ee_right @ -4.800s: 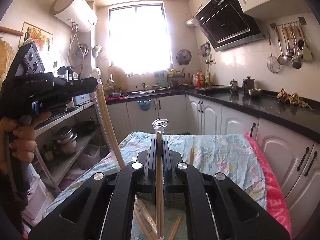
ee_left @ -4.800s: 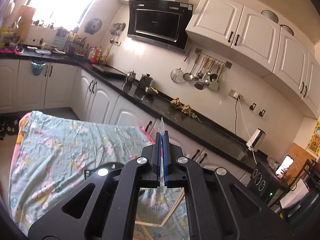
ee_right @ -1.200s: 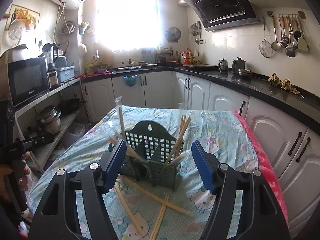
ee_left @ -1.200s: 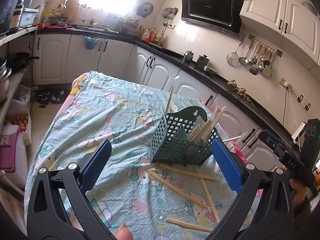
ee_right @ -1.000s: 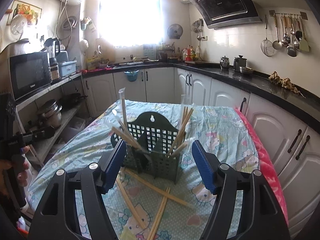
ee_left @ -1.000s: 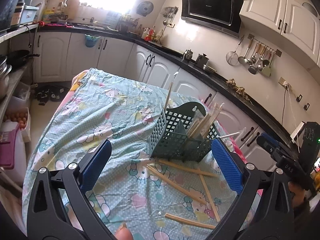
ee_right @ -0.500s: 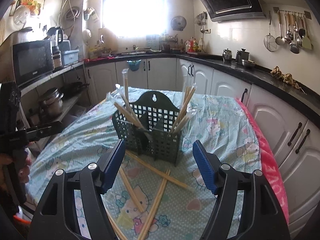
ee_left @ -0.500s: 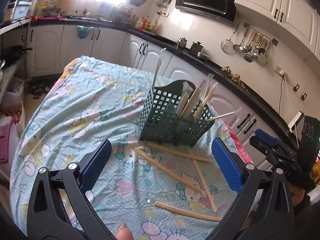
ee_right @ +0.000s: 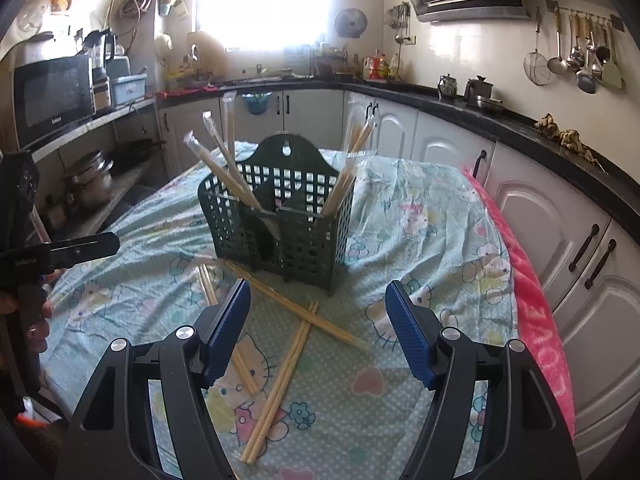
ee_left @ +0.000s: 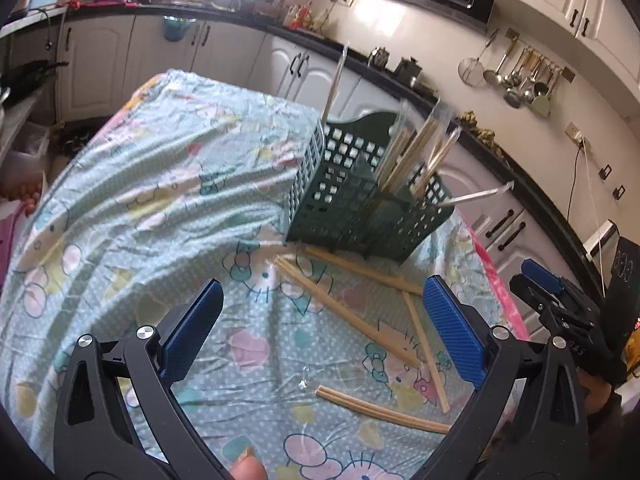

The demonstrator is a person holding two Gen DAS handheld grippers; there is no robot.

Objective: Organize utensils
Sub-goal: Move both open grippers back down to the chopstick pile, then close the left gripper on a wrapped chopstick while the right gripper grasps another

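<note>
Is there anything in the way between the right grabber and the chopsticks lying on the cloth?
No, nothing visible blocks it. The right gripper is open and the loose chopsticks lie bare on the cartoon tablecloth right below it. The green basket stands farther back.

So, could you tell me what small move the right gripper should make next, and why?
Probably lower the right gripper onto the chopstick pair lying on the tablecloth directly beneath it. Its jaws are open and empty, several pairs already stand in the green basket, and loose ones remain in front of it.
</note>
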